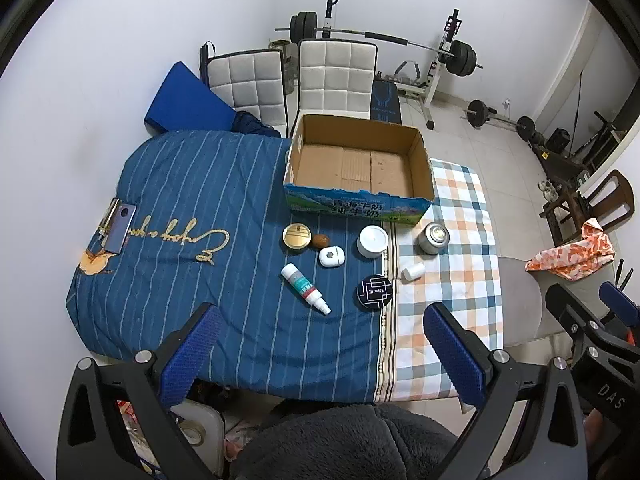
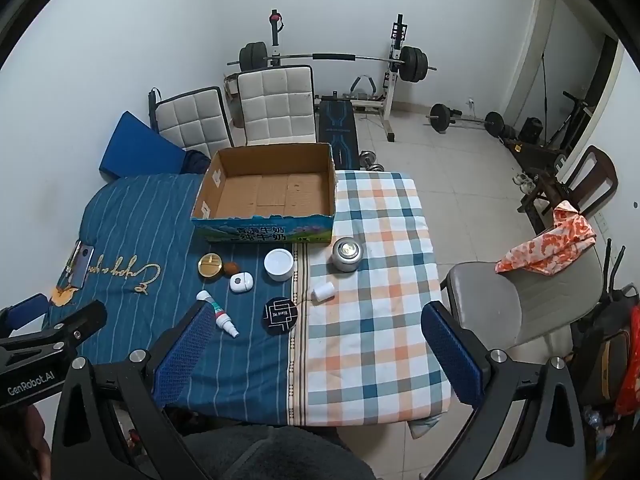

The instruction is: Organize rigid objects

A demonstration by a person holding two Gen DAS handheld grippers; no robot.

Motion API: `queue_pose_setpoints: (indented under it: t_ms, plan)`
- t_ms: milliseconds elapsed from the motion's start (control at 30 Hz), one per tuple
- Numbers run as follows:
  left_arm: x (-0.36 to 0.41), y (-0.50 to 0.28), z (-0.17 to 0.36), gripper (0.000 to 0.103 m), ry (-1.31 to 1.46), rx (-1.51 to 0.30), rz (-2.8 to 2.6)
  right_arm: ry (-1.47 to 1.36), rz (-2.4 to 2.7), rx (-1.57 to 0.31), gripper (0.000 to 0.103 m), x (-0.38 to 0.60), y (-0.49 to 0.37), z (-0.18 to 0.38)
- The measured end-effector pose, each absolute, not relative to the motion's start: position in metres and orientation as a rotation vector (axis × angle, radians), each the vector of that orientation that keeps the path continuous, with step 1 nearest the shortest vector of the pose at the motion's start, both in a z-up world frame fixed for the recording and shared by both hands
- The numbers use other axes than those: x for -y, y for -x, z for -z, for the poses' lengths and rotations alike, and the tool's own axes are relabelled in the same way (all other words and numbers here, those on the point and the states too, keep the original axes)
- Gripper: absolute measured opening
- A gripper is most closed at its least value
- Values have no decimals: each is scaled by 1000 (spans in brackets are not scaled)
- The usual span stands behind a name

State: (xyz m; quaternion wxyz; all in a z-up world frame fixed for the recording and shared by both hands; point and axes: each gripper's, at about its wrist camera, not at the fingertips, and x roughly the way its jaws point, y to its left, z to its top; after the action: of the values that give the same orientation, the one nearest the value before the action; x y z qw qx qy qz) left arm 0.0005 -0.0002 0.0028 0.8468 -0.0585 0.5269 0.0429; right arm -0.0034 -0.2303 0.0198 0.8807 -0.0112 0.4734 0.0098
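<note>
An empty cardboard box [image 1: 424, 168] [image 2: 208, 196] stands at the far side of the cloth-covered table. In front of it lie a gold-lidded tin [image 1: 297, 237] [image 2: 210, 266], a small brown nut [image 1: 321, 241], a white case [image 1: 331, 257] [image 2: 241, 282], a white jar [image 1: 372, 241] [image 2: 279, 264], a silver tin [image 1: 433, 237] [image 2: 346, 254], a small white bottle [image 1: 413, 271] [image 2: 323, 291], a spray bottle [image 1: 306, 288] [image 2: 218, 313] and a black round compact [image 1: 374, 293] [image 2: 281, 315]. My left gripper [image 1: 320, 356] and right gripper [image 2: 316, 356] are both open and empty, held above the table's near edge.
A phone on a clipboard [image 1: 116, 226] lies at the table's left. Two white chairs [image 1: 336, 76] stand behind the box. A grey chair [image 2: 520, 304] with orange cloth stands at the right. Weight bench and barbells [image 2: 336, 60] are by the far wall.
</note>
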Motion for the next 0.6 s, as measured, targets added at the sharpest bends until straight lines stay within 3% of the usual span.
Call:
queue_pose_setpoints:
  t_ms: [600]
  plan:
    - [3,3,-19,103,103,-1060,-92,25,-3,-953,103,231,11,-39]
